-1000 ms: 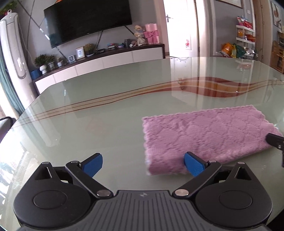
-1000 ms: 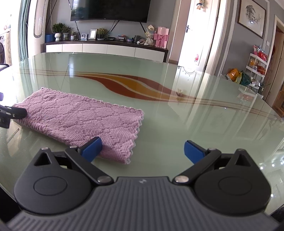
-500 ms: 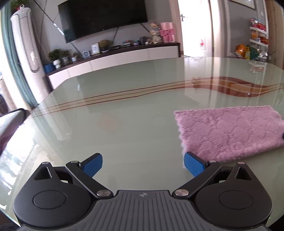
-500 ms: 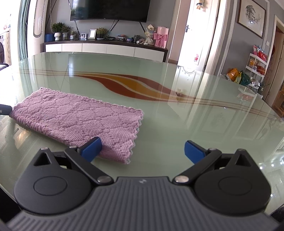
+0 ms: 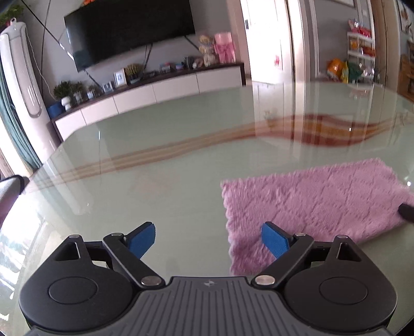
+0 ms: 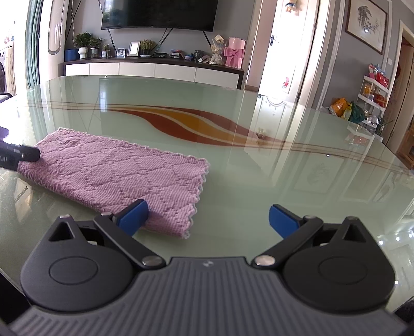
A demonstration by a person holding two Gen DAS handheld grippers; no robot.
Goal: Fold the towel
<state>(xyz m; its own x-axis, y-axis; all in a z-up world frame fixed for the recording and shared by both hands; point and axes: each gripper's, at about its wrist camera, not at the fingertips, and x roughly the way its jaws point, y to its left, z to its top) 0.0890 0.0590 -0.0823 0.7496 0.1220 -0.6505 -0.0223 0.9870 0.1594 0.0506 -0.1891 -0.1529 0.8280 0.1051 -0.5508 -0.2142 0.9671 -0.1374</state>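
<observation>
The towel (image 5: 310, 206) is a pink-lilac cloth with a woven diamond pattern and a small scalloped edge, lying flat as a long folded rectangle on the glossy, pale green glass table (image 5: 155, 181), which has curved brown and orange stripes running under its surface. The left gripper (image 5: 207, 239) has black arms and ribbed blue pads; its jaws stand wide and are closing, with only bare glass between them, and the towel's near corner lies ahead of and partly behind its right-hand pad. The right gripper (image 6: 208, 215) stands spread wide with nothing between the pads; its left-hand pad overlaps the towel's near edge in the right wrist view, whether touching I cannot tell, and the towel (image 6: 116, 175) stretches away ahead and to the left of the jaws. Far beyond both sets of jaws stands a low white cabinet (image 6: 155, 69) with a dark top, crowded with small potted plants, picture frames and a pink box with a bow, under a black wall television (image 6: 157, 13)
</observation>
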